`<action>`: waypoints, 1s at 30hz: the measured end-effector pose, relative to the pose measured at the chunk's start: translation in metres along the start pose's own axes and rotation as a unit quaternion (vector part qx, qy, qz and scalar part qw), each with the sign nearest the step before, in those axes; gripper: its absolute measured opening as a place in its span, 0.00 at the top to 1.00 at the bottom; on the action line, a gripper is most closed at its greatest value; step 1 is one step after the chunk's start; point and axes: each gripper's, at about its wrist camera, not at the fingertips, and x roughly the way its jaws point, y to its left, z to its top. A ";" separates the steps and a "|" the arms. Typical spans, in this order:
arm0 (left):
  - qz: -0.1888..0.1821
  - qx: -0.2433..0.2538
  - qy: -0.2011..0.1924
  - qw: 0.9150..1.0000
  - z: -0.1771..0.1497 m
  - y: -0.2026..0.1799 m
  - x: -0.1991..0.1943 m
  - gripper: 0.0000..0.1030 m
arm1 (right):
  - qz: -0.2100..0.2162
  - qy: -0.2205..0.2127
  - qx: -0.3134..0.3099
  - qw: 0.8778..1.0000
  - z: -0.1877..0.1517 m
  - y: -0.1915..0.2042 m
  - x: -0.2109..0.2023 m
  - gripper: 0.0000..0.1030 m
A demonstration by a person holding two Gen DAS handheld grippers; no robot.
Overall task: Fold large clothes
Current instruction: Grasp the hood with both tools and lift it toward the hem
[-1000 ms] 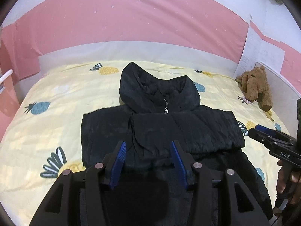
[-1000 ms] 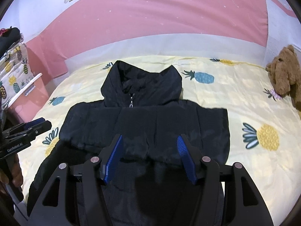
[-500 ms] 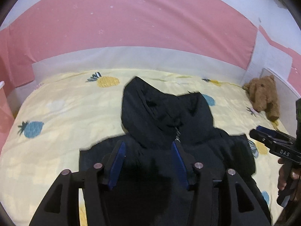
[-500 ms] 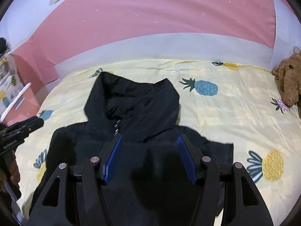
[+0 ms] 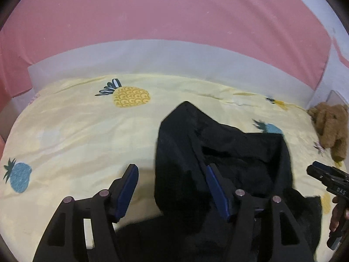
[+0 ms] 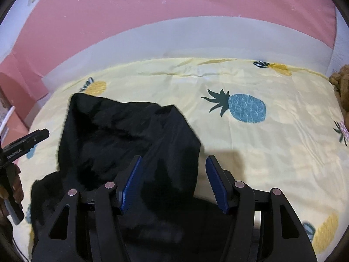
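A black hooded jacket [image 5: 229, 152] lies flat on the yellow pineapple bedsheet [image 5: 76, 131], hood toward the wall. My left gripper [image 5: 172, 185] hovers over the hood's left edge. Its jaws are opening; the edge lies below the gap between them and the blue pads [image 5: 127, 187] press on nothing. In the right wrist view the jacket [image 6: 113, 135] fills the lower left, and my right gripper [image 6: 173, 179] stands open over the hood's right edge. Each gripper shows in the other's view: the right gripper [image 5: 327, 179] and the left gripper [image 6: 26, 142]. The jacket's body is hidden under the grippers.
A brown teddy bear [image 5: 331, 128] sits at the bed's far right corner, also visible as the teddy bear [image 6: 342, 87] at the frame edge. A white rail [image 6: 196, 37] and a pink wall [image 5: 163, 11] close off the far side of the bed.
Both grippers have travelled forward over the jacket, from its body up to the hood, which now looks much larger. The left jaws stand wider apart than before.
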 end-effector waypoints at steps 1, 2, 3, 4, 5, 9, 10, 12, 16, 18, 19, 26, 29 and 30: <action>0.001 -0.002 0.003 1.000 0.003 0.002 0.010 0.38 | 0.000 0.003 -0.003 1.000 0.007 -0.002 0.013 0.42; 0.001 -0.006 0.005 1.000 0.008 0.004 0.022 0.38 | 0.001 0.005 -0.003 1.000 0.010 -0.003 0.022 0.42; 0.001 -0.008 0.006 1.000 0.011 0.006 0.031 0.38 | 0.000 0.008 -0.002 1.000 0.015 -0.005 0.031 0.42; 0.000 -0.010 0.008 1.000 0.015 0.008 0.043 0.38 | -0.001 0.016 -0.001 1.000 0.020 -0.007 0.045 0.42; -0.001 -0.010 0.010 1.000 0.018 0.009 0.050 0.38 | -0.003 0.021 -0.002 1.000 0.023 -0.008 0.054 0.42; -0.018 -0.010 0.023 1.000 0.024 0.007 0.081 0.38 | 0.002 0.042 0.005 0.999 0.033 -0.010 0.084 0.42; -0.026 -0.008 0.023 0.999 0.024 0.005 0.085 0.50 | 0.001 0.046 0.002 0.999 0.033 -0.008 0.088 0.58; -0.039 0.005 0.028 0.999 0.021 -0.001 0.092 0.83 | 0.004 0.047 -0.006 0.999 0.032 -0.002 0.087 0.89; -0.037 0.025 -0.005 0.999 0.015 -0.009 0.071 0.97 | 0.007 0.004 -0.014 1.000 0.026 0.007 0.053 0.92; -0.049 0.016 -0.023 0.998 0.013 -0.009 0.051 0.97 | 0.012 -0.016 -0.013 1.000 0.023 0.009 0.032 0.93; -0.051 0.014 -0.037 0.998 0.010 -0.008 0.035 0.97 | 0.019 -0.028 -0.011 0.999 0.018 0.011 0.015 0.93; -0.092 0.001 -0.086 0.992 -0.011 -0.004 -0.065 0.97 | 0.057 -0.082 0.007 0.995 -0.019 0.020 -0.083 0.93; -0.106 0.000 -0.097 0.990 -0.032 -0.004 -0.105 0.97 | 0.060 -0.091 0.005 0.994 -0.044 0.027 -0.113 0.93; -0.110 0.001 -0.100 0.989 -0.041 -0.004 -0.118 0.97 | 0.062 -0.094 0.004 0.994 -0.054 0.029 -0.122 0.93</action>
